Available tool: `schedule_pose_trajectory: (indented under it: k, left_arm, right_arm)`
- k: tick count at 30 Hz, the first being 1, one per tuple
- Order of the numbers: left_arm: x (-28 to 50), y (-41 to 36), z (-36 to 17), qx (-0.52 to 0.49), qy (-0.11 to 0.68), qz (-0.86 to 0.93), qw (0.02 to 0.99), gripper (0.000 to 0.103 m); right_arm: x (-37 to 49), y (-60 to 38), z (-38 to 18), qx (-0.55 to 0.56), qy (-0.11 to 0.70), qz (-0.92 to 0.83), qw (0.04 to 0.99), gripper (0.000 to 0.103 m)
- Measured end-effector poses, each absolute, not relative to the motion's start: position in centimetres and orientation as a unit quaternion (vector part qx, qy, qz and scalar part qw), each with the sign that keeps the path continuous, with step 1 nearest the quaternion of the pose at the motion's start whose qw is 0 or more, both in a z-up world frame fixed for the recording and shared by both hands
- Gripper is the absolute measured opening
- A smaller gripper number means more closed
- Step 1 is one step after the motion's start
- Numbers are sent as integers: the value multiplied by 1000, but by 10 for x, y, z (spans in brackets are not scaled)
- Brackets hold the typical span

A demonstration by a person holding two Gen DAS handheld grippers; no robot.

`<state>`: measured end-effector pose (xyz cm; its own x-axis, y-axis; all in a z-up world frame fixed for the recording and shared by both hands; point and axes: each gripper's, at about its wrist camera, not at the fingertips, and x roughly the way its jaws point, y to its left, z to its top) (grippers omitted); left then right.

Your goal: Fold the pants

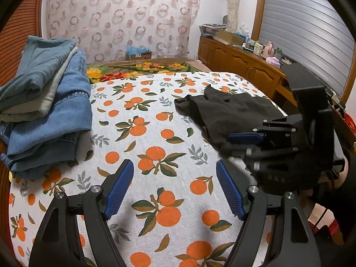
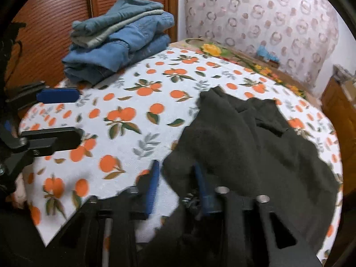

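Dark grey pants [image 1: 231,111] lie crumpled on the right of the orange-print bed sheet [image 1: 142,138]; they also show in the right wrist view [image 2: 255,138]. My left gripper [image 1: 174,189] is open and empty, hovering over bare sheet left of the pants. My right gripper [image 2: 178,187] has its blue pads [image 2: 153,184] partly apart, with the near end of the pants lying between them. In the left wrist view the right gripper [image 1: 242,143] sits at the near end of the pants. In the right wrist view the left gripper [image 2: 64,115] is at the left edge.
A stack of folded jeans and blue-green clothes [image 1: 44,102] sits at the bed's far left corner, also in the right wrist view [image 2: 120,44]. A wooden cabinet [image 1: 242,66] with clutter runs along the right. A patterned curtain [image 1: 122,17] hangs behind the bed.
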<state>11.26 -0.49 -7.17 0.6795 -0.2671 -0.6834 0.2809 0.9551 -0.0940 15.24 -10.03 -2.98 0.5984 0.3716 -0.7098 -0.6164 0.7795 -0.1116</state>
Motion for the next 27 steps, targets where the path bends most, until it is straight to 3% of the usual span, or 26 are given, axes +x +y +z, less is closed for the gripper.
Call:
schedule_pose_trajectory:
  k: [2,17,27]
  left_arm:
    - [113,-5,-72,10,372,-150,916,77]
    - [110,-15,-71,17,372,-158,914,77]
    - [112,-28,-70,27,374,-165,912,77]
  right_arm:
    - [154,-106,-27,-164,349,283,878,6]
    - [160,-199,28,-69,282,209,934,5]
    - [180,-230,18,-56,302,151,939,5]
